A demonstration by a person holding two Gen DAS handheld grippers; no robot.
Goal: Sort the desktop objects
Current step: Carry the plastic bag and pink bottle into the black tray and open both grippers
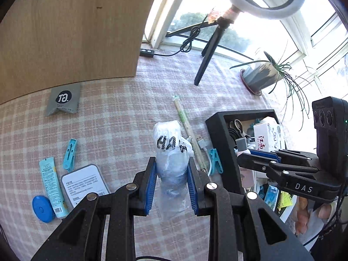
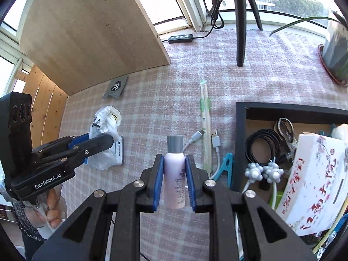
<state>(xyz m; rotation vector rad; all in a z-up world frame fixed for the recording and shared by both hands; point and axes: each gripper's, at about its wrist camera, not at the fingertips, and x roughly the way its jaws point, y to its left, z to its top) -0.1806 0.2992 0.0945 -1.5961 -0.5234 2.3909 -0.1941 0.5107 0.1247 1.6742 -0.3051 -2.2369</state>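
Observation:
My left gripper is shut on a crumpled clear plastic bag with black letters, held above the checked tablecloth; it also shows in the right wrist view. My right gripper is shut on a small pink bottle with a grey cap, held left of the black storage box. In the left wrist view the bottle hangs over the box's near edge. The box holds scissors, a black cable, a white carton and other items.
On the cloth lie wrapped chopsticks, a white USB cable, blue clips, a grey sachet, a teal tube, a blue round case and a white card. A wooden panel, tripod and potted plant stand behind.

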